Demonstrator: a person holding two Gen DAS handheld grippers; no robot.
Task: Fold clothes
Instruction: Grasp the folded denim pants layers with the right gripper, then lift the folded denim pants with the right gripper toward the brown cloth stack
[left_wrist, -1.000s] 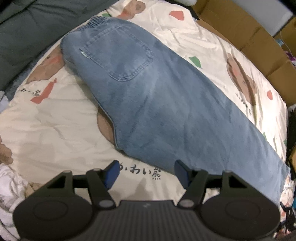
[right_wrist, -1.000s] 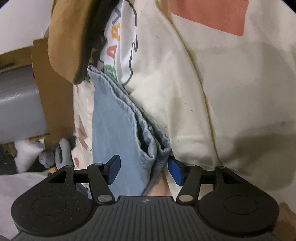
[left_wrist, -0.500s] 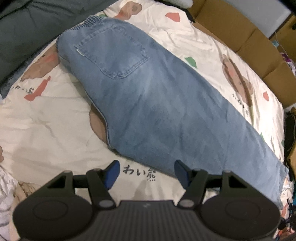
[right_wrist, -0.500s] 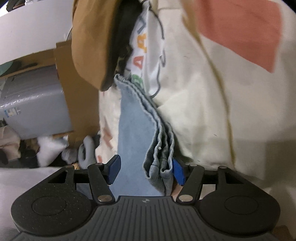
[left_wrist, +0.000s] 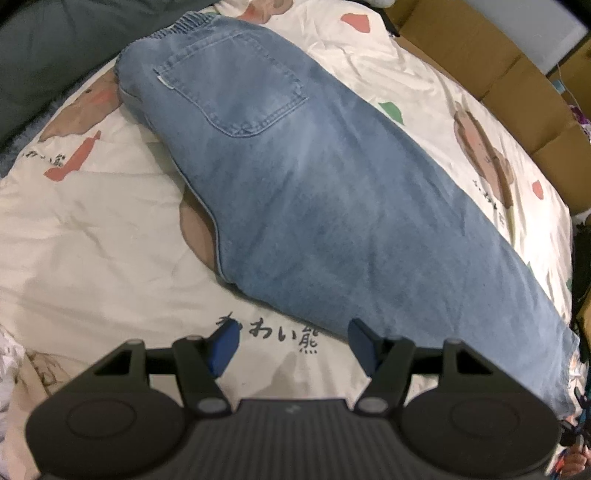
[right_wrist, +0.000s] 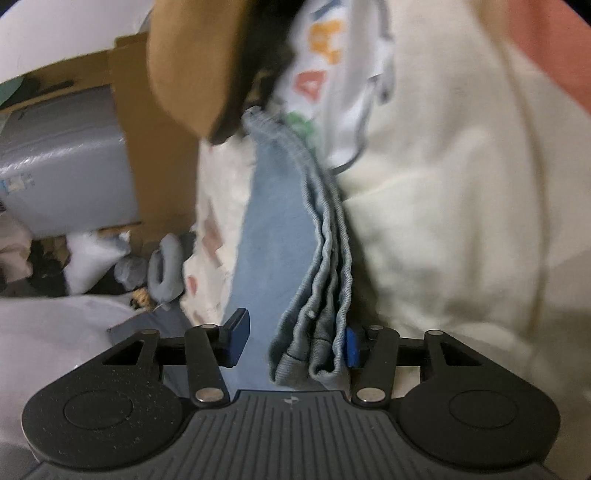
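Jeans (left_wrist: 295, 192), one pair in blue denim, lie folded lengthwise on the bed's printed quilt (left_wrist: 92, 266), stretching from ahead of the left hand-held gripper (left_wrist: 291, 345) out to the elastic waistband at the far end, with the one back pocket (left_wrist: 236, 88) facing up; over the last second the left hand-held gripper has sunk a little closer to the near edge of the denim, its jaws spread wide with only quilt between them, grasping nothing; the right hand-held gripper (right_wrist: 291, 341) has slid along the hem end (right_wrist: 321, 295), and where the cuff layers earlier sat loosely off toward its right pad (right_wrist: 352, 347), the stacked hems now run between the jaws, which are closing; the denim rests against the right pad while the left pad (right_wrist: 236, 338) stands clear of it, so no grip is made yet; I judge this the start of a crosswise fold, hem toward waistband; counted: one pair of jeans, one pocket showing, two hand-held grippers, roughly three or four hem layers in the bundle, one quilt, and beyond the bed several cardboard boxes (left_wrist: 480, 48) whose number I cannot fix.
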